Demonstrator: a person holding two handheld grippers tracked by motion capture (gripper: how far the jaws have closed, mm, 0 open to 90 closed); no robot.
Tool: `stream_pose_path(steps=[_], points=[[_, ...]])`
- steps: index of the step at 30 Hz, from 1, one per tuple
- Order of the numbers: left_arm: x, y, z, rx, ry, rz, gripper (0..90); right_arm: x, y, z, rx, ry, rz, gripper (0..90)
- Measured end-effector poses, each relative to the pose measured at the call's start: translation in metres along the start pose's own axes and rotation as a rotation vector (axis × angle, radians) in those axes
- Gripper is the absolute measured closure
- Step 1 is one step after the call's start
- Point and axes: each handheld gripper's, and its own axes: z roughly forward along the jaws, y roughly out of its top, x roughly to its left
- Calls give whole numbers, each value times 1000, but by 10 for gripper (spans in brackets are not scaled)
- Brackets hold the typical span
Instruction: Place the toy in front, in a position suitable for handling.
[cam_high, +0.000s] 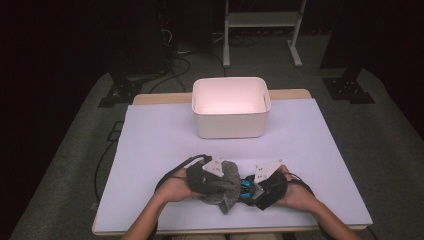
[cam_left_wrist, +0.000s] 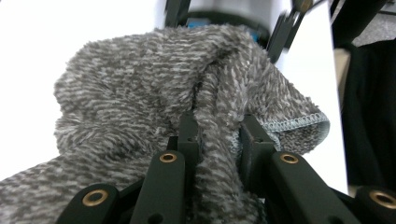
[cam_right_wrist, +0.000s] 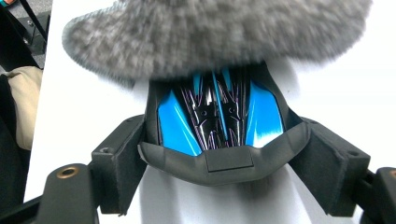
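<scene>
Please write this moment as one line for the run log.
left gripper: shut on grey cloth | right gripper: holds blue-black toy car | cloth over car | white bin: behind

cloth (cam_left_wrist: 140, 93): grey and white fleck, pale stitched hem
toy (cam_right_wrist: 219, 116): bright blue panels, glossy black centre with thin purple lines, dark grey rim
bin (cam_high: 231, 107): white, pinkish inside
mat (cam_high: 160, 140): pale lilac-white
grippers: black jaws, brass rivets, grey top plates
</scene>
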Motion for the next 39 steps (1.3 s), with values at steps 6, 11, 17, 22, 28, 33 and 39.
stream_pose_path(steps=[6, 11, 17, 22, 28, 33, 39], points=[[2, -26, -10, 16, 25, -53, 739, 0, 0, 0, -1, 1, 1, 217], [0, -44, -18, 30, 36, -85, 739, -1, -1, 0, -4, 3, 6, 216], [-8, -38, -16, 1, 19, -62, 739, -1, 0, 0, 0, 3, 9, 216], [-15, -13, -5, -4, -11, 5, 739, -1, 0, 0, 0, 6, 12, 216], [-21, 30, 17, -3, -55, 97, 740, -1, -1, 0, -2, 8, 12, 216], [-25, 57, 35, 18, -70, 149, 739, -1, 0, 0, -2, 10, 14, 217], [-20, 61, 39, 20, -89, 138, 740, -2, -4, -2, -7, 16, 31, 218]])
